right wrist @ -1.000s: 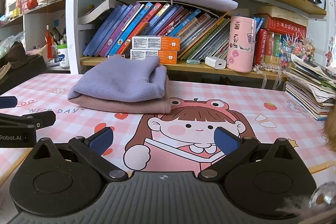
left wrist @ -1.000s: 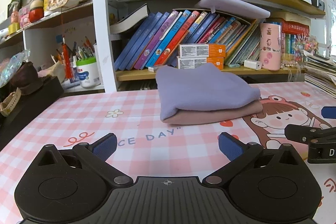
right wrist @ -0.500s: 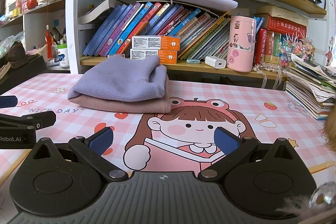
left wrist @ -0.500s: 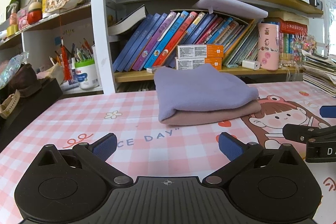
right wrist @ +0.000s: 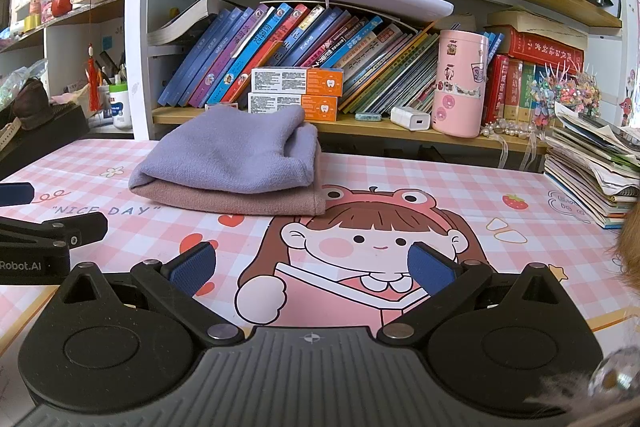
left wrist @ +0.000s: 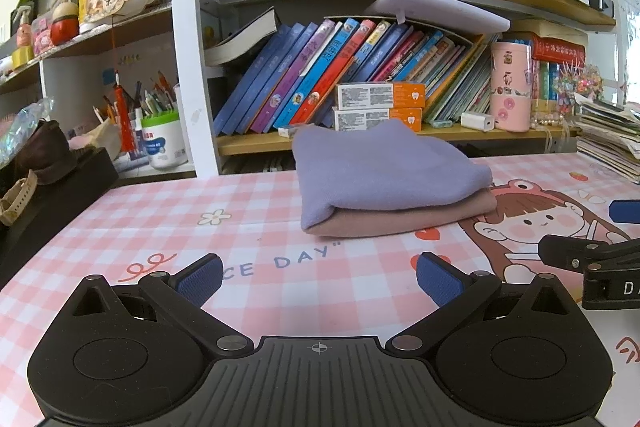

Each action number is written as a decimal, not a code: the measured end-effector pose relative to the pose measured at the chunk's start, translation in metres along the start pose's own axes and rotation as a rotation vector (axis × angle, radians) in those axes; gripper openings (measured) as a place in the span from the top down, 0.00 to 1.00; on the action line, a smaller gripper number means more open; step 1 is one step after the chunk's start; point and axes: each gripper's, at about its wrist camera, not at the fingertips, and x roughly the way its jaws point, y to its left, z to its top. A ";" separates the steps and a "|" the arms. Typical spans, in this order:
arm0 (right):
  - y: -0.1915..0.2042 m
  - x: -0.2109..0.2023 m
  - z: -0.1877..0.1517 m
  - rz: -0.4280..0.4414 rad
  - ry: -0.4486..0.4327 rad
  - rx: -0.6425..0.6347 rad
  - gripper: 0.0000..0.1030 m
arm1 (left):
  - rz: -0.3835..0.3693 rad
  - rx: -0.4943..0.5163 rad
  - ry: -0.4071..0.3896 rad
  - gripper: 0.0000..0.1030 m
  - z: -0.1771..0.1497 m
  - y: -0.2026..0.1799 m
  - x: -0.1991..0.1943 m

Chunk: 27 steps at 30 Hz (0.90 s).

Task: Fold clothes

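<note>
A folded lilac garment lies on top of a folded dusty-pink garment on the pink checked table cover. The same stack shows in the right wrist view, lilac over pink. My left gripper is open and empty, low over the cover, well short of the stack. My right gripper is open and empty over the cartoon girl print, to the right of the stack.
A bookshelf with leaning books, two orange boxes and a pink tin stands behind the stack. A pile of papers sits at the right edge. A black box with a shoe is at the left.
The left wrist view has shifted slightly, so the stack sits a little further left in it. The right gripper has not moved. Both stay open.
</note>
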 end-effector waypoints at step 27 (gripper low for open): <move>0.000 0.002 0.001 0.002 0.007 -0.002 0.00 | -0.004 0.008 0.000 0.00 0.000 -0.001 0.000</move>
